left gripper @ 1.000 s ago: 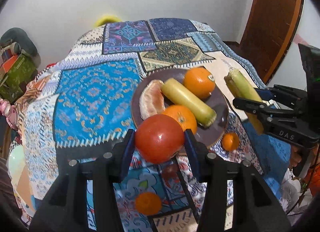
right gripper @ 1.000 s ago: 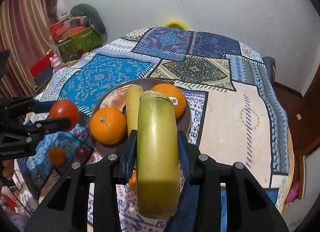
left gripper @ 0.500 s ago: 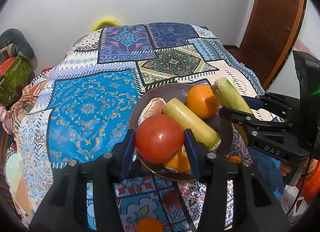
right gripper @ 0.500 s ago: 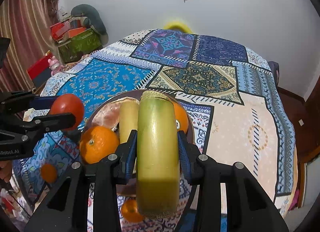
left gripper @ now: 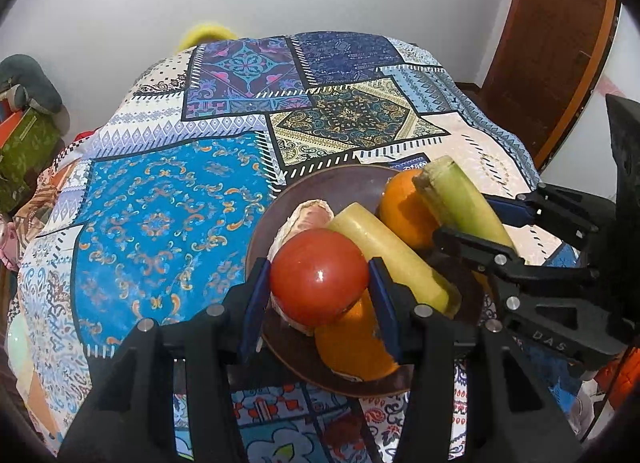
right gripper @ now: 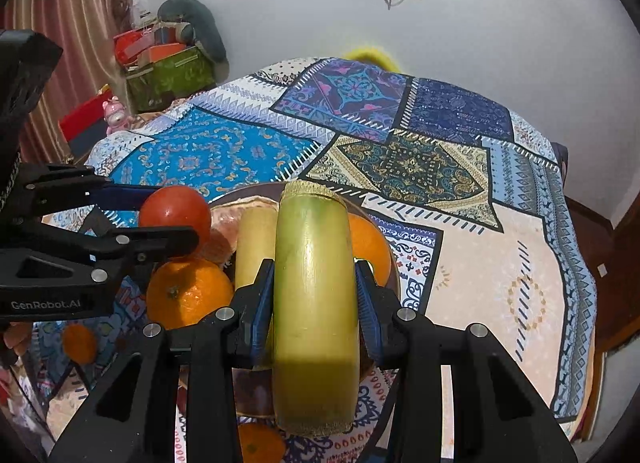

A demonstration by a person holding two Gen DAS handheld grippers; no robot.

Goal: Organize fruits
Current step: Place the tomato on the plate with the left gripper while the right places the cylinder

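Observation:
My left gripper (left gripper: 319,283) is shut on a red tomato (left gripper: 319,276), held just above the near part of a brown plate (left gripper: 340,183). The plate holds two oranges (left gripper: 404,211), a yellow-green stalk piece (left gripper: 394,259) and a peeled citrus piece (left gripper: 308,211). My right gripper (right gripper: 315,295) is shut on a second green-yellow stalk piece (right gripper: 314,287), held above the plate's right side (right gripper: 394,275). In the right wrist view the tomato (right gripper: 176,213) and the left gripper (right gripper: 166,219) show at left.
The plate sits on a round table with a patchwork cloth (left gripper: 168,215). Small oranges lie on the cloth near the front edge (right gripper: 80,343) (right gripper: 260,443). Boxes and clutter (right gripper: 168,71) stand beyond the table at left. A wooden door (left gripper: 560,43) is at right.
Both grippers have moved forward over the plate with their fruit still held. The tomato now hangs over the near orange and the stalk piece over the plate's right side.

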